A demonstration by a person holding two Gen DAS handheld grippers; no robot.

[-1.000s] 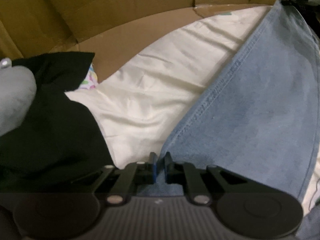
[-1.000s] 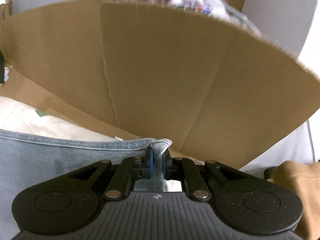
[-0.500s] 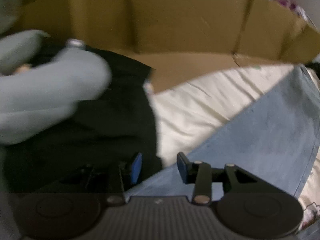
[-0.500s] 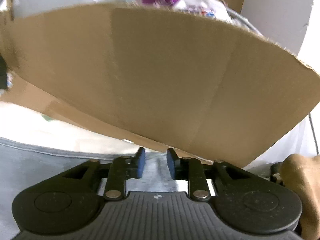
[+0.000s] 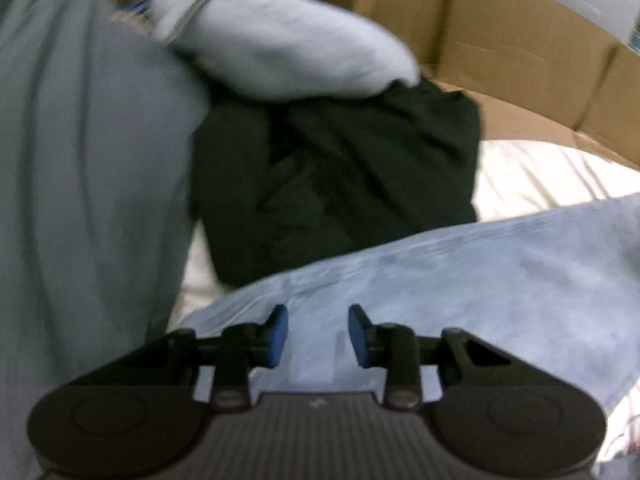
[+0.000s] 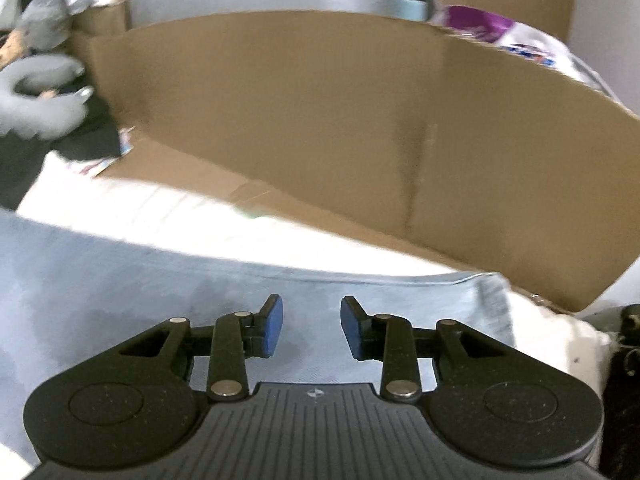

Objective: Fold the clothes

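A light blue denim garment [image 5: 460, 280] lies flat on a cream sheet [image 5: 532, 172]. It also shows in the right wrist view [image 6: 140, 288], with a hemmed corner at the right [image 6: 490, 304]. My left gripper [image 5: 318, 334] is open and empty just above the denim. My right gripper [image 6: 311, 330] is open and empty above the denim near that corner. A black garment [image 5: 340, 184] lies crumpled beyond the left gripper, partly under a grey garment [image 5: 288, 36].
A brown cardboard wall [image 6: 340, 128] stands close behind the sheet in both views. A large grey-green cloth [image 5: 88, 184] fills the left of the left wrist view. A dark item [image 6: 624, 380] sits at the right edge.
Both grippers were shut on the denim and have opened and let it go. The left gripper has swung left toward the black and grey garments. The right has pulled back.
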